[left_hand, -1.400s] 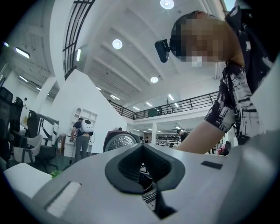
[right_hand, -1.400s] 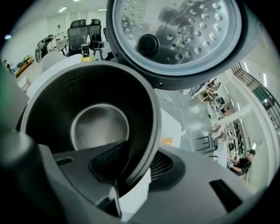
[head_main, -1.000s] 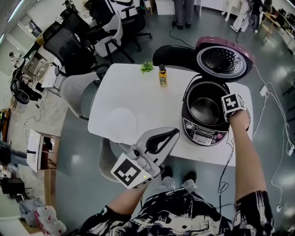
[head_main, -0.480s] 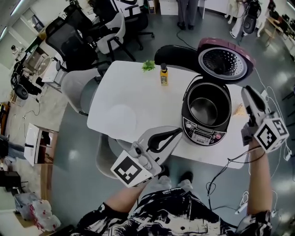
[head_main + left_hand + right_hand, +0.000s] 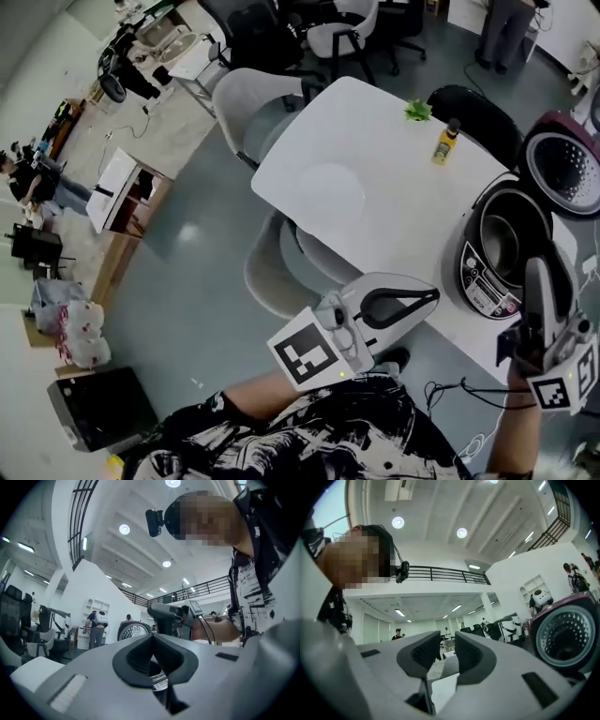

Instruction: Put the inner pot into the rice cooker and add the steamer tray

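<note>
- Right gripper (image 5: 539,272): it is no longer at the rim of the rice cooker (image 5: 478,281), where it was a second ago. It now hangs off the table's near edge, just beside the cooker. Its jaws stand a narrow gap apart with nothing between them.
- Inner pot (image 5: 506,246): it sits down inside the cooker body, with its metal wall showing below the rim. You can count the first half of the task as done (judged from how it lies).
- Lid (image 5: 562,169): it is swung back and open as before, so the cooker's mouth stays free for the tray.
- Left gripper (image 5: 427,298): it has barely moved and is held over the table's near edge. Its jaws are pressed together and carry nothing.
- Pale round disc (image 5: 328,192): it lies flat on the table (image 5: 394,216), well apart from the cooker, and is unmoved. It is probably the steamer tray, though it is too faint to be sure.
- Small yellow bottle (image 5: 444,142) and green sprig (image 5: 417,112): both are at the table's far side and untouched.
- Your head has turned, so the table now runs diagonally across the head view, with the disc near the middle.
- What remains: the tray is to be fetched and laid in over the pot, and neither gripper is near the disc yet.
</note>
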Available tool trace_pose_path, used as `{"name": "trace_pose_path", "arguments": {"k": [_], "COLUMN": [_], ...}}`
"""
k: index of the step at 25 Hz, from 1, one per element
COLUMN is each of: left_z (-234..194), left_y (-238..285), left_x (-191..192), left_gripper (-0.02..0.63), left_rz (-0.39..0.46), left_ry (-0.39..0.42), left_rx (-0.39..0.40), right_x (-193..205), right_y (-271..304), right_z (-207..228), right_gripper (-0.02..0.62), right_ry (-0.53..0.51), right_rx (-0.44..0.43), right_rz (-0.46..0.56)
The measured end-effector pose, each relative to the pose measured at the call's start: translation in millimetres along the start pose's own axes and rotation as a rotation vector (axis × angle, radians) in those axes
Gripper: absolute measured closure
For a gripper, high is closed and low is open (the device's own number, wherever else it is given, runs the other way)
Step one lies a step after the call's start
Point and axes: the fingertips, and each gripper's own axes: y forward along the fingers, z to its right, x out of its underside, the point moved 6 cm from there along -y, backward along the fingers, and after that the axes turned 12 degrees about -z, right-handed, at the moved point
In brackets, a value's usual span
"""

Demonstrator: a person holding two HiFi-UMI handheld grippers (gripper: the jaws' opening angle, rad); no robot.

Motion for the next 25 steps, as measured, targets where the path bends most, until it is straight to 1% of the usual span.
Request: {"name": "trace_pose_path", "arguments": {"k": [5, 7, 9, 11, 14, 16, 20, 22, 25], "left_z": [-13, -19, -25, -30, -38, -44, -55, -59, -66], "left_y": [-48, -64, -81, -99, -119, -131, -154, -164, -176], "left_x": [22, 28, 35, 42, 54, 61, 72, 77, 83], "left_gripper": [0.601, 0.601, 0.601, 0.601, 0.601, 0.601, 0.601, 0.601, 0.601], "left_rz": [-0.020, -0.013, -0.010, -0.011, -0.009, -0.008, -0.010, -0.013, -0.010], "left_ry": [-0.038, -0.058, -0.079, -0.094, -0.121, -0.144, -0.170, -0.182, -0.196], "left_rx": [-0.105, -0.149, -0.185, -0.217, -0.269, -0.304, -0.354, -0.375, -0.405], "right_x": [61, 87, 116, 148, 204, 248, 327, 355, 384], "right_y": [98, 135, 167, 197, 240, 266, 303, 315, 327], "right_z": [-10, -8, -7, -4, 11, 26, 45, 50, 55], "right_gripper": [0.502, 0.502, 0.503, 0.503, 0.502, 0.500, 0.480, 0.480, 0.465], "right_ry": [0.076, 0.097, 0.117, 0.125, 0.135, 0.171, 0.256, 0.274, 0.297], "right_rx": [-0.129, -0.153, -0.156, -0.135, -0.091, -0.057, 0.047, 0.090, 0.141], "right_rz": [-0.120, -0.174, -0.226, -0.289, -0.430, -0.543, -0.756, -0.835, -0.920]}}
